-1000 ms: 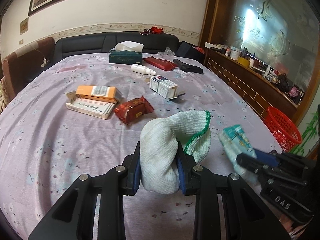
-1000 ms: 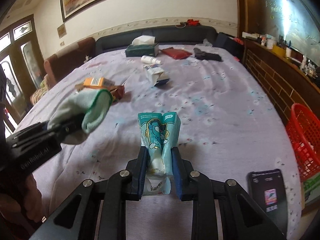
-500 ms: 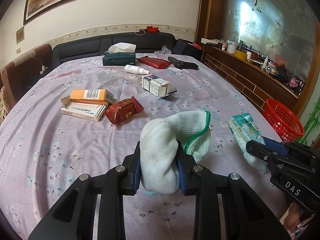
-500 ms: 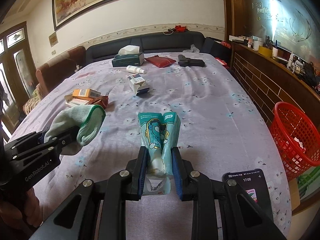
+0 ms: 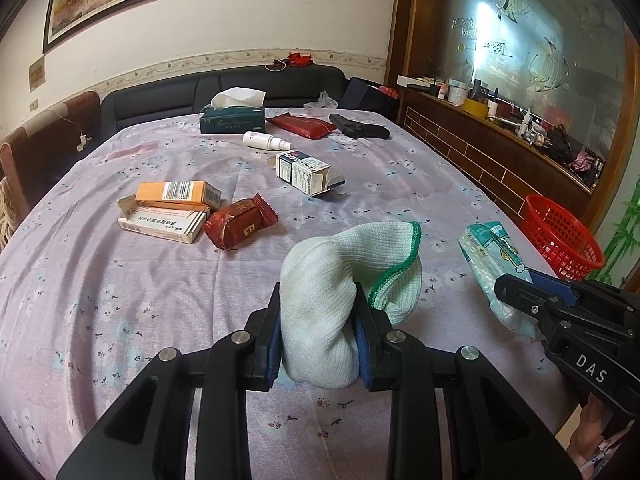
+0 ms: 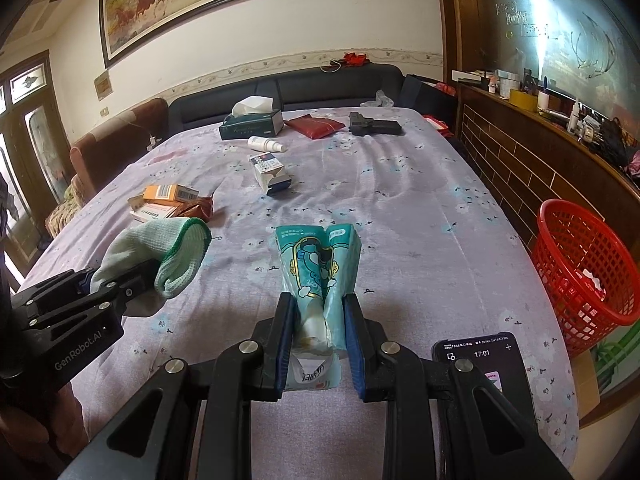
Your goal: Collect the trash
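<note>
The left gripper [image 5: 318, 336] is clamped on a white cloth [image 5: 344, 276] with a green edge. The right gripper [image 6: 316, 344] pinches a teal tissue pack [image 6: 316, 264], its jaws nearly closed. The red basket [image 6: 580, 272] stands at 3 o'clock, beside the table [image 6: 420, 208].

Dim indoor light, panel [image 5: 486, 16] glare, fisheye-warped dark corners.
</note>
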`<action>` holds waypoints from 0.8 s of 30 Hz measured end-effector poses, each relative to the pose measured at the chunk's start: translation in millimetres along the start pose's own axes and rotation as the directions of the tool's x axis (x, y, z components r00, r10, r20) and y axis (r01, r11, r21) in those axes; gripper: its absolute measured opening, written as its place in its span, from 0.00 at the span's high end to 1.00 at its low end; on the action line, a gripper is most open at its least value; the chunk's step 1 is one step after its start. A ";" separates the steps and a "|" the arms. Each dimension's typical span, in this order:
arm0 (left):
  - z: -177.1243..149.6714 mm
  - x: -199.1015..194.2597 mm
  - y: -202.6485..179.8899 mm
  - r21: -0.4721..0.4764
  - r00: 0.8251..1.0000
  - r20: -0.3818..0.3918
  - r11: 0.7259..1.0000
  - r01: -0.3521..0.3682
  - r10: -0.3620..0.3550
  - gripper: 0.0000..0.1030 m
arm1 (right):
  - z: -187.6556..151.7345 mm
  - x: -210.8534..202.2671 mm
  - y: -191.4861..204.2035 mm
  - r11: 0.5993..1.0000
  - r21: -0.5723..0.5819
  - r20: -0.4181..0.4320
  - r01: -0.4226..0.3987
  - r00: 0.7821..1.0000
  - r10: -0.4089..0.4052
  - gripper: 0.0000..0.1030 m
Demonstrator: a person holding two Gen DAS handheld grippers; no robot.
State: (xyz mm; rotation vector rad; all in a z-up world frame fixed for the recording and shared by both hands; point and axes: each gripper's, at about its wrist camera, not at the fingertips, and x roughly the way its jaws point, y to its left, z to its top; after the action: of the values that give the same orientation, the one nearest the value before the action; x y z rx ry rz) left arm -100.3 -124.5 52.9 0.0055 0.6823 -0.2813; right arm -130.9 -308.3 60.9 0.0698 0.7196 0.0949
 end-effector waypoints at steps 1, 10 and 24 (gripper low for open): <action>0.3 -0.6 -0.3 0.000 1.000 0.002 1.000 0.000 0.000 0.73 | 0.6 -0.2 -0.6 1.000 0.001 0.001 -0.001 1.000 0.001 0.75; 4.0 -3.8 -5.2 0.005 1.000 0.004 1.000 0.015 -0.015 0.73 | 0.2 -6.3 -7.7 1.000 0.022 0.007 -0.002 1.000 0.002 0.75; 6.6 -7.8 -10.1 0.018 0.999 0.013 0.999 0.032 -0.033 0.73 | 1.6 -12.1 -14.9 0.999 0.039 0.012 0.006 1.000 -0.006 0.74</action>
State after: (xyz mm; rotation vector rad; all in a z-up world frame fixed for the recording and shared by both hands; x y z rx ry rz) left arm -104.6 -132.8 63.7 0.0096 0.6673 -0.3184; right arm -138.0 -324.5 68.6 0.1057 0.7095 0.0745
